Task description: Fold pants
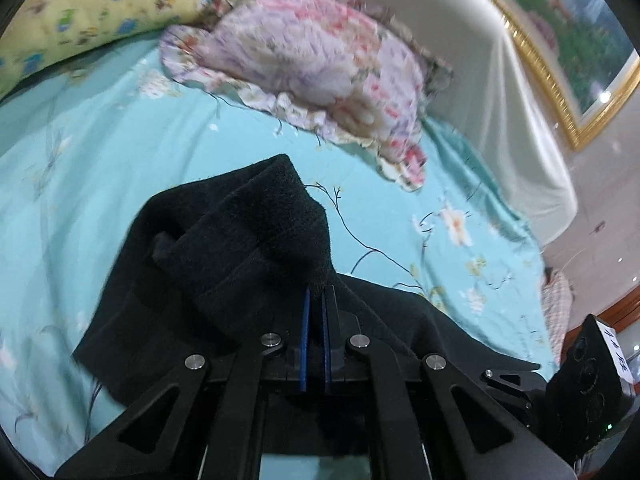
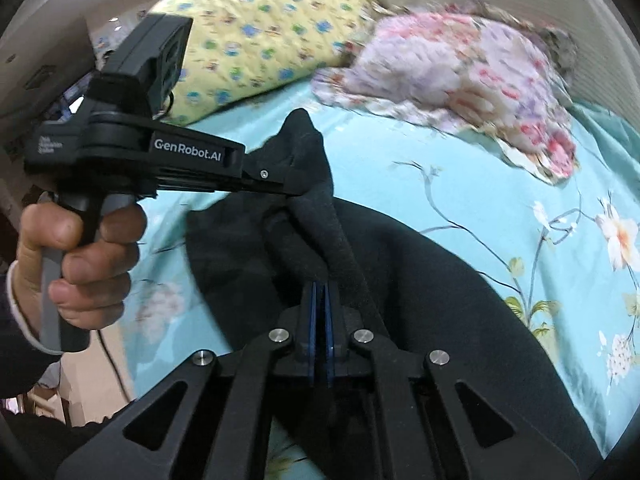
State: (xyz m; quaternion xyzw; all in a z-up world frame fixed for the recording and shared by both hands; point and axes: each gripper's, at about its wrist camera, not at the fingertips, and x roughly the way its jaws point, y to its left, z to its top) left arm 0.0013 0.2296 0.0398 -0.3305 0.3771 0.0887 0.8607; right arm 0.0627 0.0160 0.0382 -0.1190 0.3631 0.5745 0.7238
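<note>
The black pants (image 1: 240,248) lie on a turquoise floral bed sheet (image 1: 100,152). My left gripper (image 1: 316,292) is shut on a ribbed edge of the pants and holds it lifted off the bed. My right gripper (image 2: 320,286) is shut on another fold of the pants (image 2: 420,280), also lifted. In the right wrist view the left gripper (image 2: 286,184) comes in from the left, held by a hand (image 2: 80,248), and pinches the same fabric just beyond the right gripper. The rest of the pants drapes down onto the sheet.
A pink floral pillow (image 1: 312,68) and a yellow patterned pillow (image 1: 92,4) lie at the head of the bed. A cream headboard (image 1: 500,92) and a gold-framed picture (image 1: 568,32) stand behind. The right gripper's body (image 1: 580,372) shows at the lower right.
</note>
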